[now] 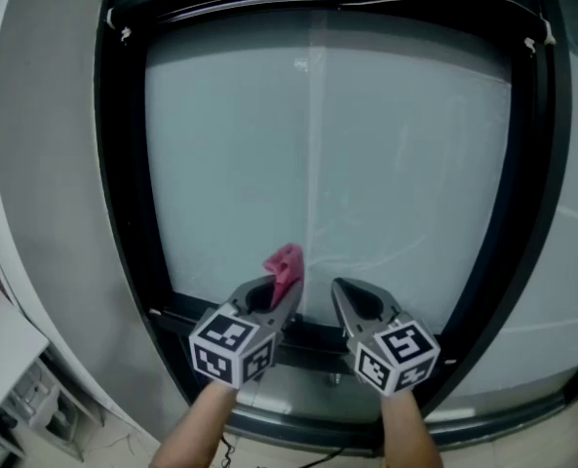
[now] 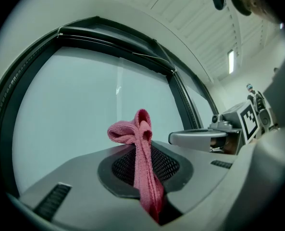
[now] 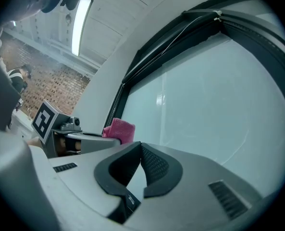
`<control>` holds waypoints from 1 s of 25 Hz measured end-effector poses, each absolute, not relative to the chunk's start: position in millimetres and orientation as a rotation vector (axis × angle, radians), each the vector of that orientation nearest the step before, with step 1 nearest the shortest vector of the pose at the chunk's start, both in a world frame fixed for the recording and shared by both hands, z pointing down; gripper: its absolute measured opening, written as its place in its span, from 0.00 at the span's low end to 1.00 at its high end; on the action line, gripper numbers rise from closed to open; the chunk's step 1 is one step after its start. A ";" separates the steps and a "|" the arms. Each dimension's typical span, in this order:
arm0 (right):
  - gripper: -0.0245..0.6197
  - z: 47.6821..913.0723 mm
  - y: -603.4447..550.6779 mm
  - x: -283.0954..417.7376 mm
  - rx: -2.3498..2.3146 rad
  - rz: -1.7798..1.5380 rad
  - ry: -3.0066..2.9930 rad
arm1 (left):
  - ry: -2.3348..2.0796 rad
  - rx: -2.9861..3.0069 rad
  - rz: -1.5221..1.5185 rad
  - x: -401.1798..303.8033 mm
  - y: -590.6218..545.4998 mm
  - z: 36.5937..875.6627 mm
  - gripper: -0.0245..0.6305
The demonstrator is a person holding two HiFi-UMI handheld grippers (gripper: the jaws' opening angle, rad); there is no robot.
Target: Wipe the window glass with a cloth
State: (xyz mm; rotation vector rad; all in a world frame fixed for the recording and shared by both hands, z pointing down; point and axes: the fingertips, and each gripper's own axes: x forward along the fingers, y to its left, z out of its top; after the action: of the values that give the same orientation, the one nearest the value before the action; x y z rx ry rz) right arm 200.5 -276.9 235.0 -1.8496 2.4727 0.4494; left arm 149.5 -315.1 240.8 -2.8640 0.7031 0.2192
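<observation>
One large pane of window glass (image 1: 318, 154) fills a black frame (image 1: 123, 213). Near its lower edge, the left gripper (image 1: 287, 291) has its jaws closed on the pink cloth (image 1: 284, 261), which protrudes past the tips toward the glass. Alongside, the right gripper (image 1: 339, 289) has its jaws closed together, holding nothing.

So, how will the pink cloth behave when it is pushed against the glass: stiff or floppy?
Probably floppy: the cloth folds over itself above the left hand-held gripper that pinches it. It looks like light terry, so it should flatten and drag on the glass rather than slide freely. The free end may bunch up.
</observation>
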 end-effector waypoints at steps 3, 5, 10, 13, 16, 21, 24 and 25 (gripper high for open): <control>0.02 232.3 -284.8 207.2 -1.825 0.467 2.483 | 0.722 -2.844 0.212 157.2 -323.3 234.7 0.12; 0.02 231.2 -289.8 209.6 -1.842 0.472 2.473 | 0.720 -2.834 0.221 159.6 -329.6 230.4 0.12; 0.02 227.8 -303.3 208.6 -1.903 0.486 2.439 | 0.671 -2.798 0.248 160.1 -342.5 213.3 0.12; 0.02 222.0 -305.8 202.1 -1.924 0.513 2.431 | 0.659 -2.775 0.275 154.8 -353.3 196.8 0.12; 0.02 211.3 -305.5 200.6 -1.959 0.555 2.408 | 0.664 -2.732 0.301 151.1 -364.6 169.7 0.12; 0.02 195.2 -302.6 194.7 -1.989 0.600 2.389 | 0.651 -2.679 0.336 147.1 -376.1 111.3 0.12; 0.02 193.5 -297.6 186.6 -1.968 0.628 2.413 | 0.714 -2.617 0.344 134.8 -387.8 72.1 0.12; 0.02 193.5 -295.5 183.8 -1.961 0.633 2.419 | 0.739 -2.592 0.343 128.4 -393.0 59.3 0.12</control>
State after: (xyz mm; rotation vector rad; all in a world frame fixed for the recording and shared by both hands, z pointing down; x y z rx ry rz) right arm 183.8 -295.5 193.5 -1.9610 2.4189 0.6333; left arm 128.4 -393.0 59.3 -2.5917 0.7394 0.3427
